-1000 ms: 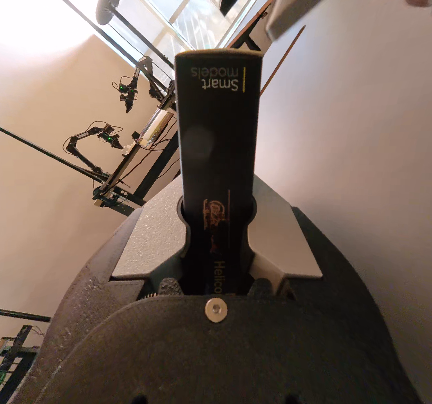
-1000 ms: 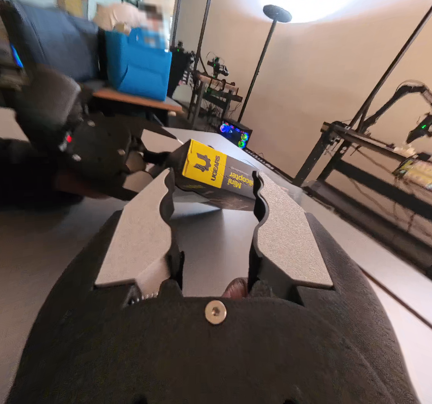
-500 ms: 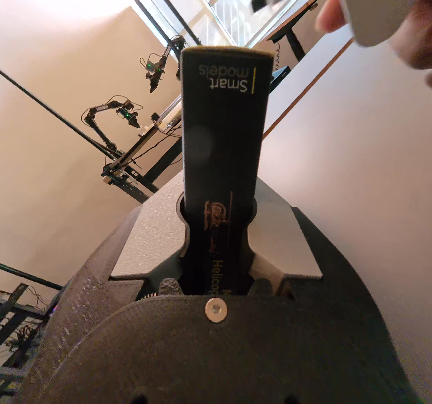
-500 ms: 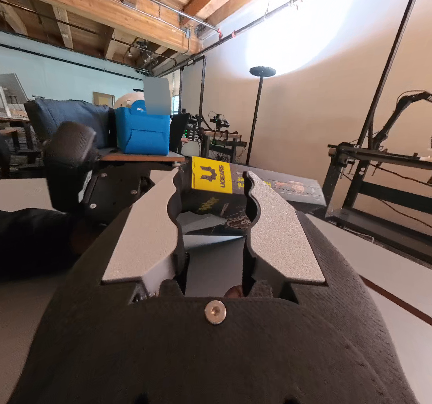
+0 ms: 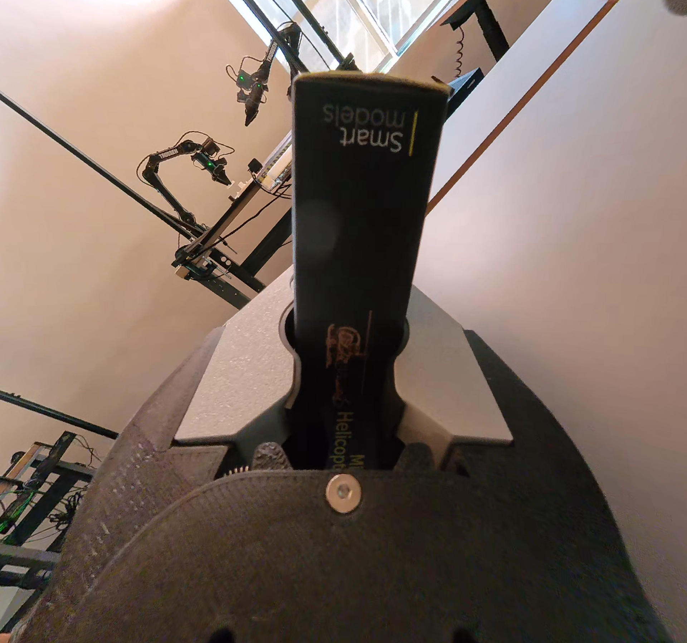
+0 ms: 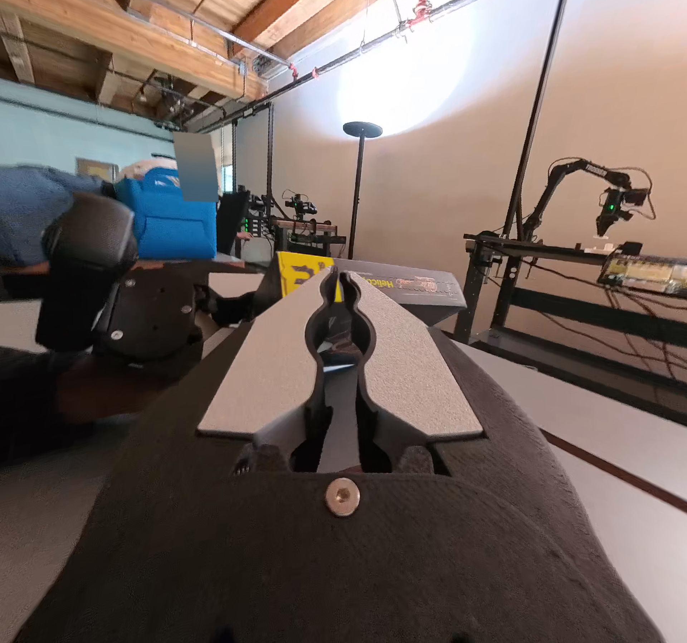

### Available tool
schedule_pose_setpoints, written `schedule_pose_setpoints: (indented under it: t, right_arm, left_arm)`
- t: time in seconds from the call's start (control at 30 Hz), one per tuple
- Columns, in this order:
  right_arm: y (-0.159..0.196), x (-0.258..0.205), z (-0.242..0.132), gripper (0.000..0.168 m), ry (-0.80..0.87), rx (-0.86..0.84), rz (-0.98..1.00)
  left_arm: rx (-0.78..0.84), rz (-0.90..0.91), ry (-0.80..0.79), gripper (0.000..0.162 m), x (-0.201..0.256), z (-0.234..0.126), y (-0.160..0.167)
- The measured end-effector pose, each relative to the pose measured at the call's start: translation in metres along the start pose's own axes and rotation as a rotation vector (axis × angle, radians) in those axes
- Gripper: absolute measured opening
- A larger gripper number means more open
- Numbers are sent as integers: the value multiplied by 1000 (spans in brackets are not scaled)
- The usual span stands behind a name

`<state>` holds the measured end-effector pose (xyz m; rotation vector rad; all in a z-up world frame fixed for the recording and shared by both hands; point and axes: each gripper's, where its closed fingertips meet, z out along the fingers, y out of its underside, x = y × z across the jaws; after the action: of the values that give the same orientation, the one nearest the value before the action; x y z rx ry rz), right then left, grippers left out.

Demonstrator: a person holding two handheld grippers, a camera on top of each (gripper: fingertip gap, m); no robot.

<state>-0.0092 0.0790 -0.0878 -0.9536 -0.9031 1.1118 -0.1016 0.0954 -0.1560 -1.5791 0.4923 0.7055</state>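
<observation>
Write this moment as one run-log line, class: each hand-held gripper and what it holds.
left hand-held gripper: shut on black box | right hand-held gripper: nearly shut, empty, tips by box's yellow end | white table

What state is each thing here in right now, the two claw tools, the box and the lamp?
left gripper: jaws shut on the dark box.
dark box: closed, held off the table.
right gripper: jaws nearly shut at the box's yellow end; grip unclear.
floor lamp: lit.
</observation>
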Motion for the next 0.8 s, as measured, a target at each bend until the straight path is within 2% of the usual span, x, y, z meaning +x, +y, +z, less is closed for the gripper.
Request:
schedule_pose_setpoints:
  t: [0.13,0.33,0.8]
  right_arm:
    - [2,-14,-4,11,-31,-45,-119]
    - [4,-24,-10,25,-95,-88,-147]
    - [23,-27,-7,28,-87,-208,-178]
  left_arm:
    - [-6,17,10,42,0,-3,3]
    - [-3,64,33,42,4,-6,5]
    - [-16,179,64,42,20,-6,3]
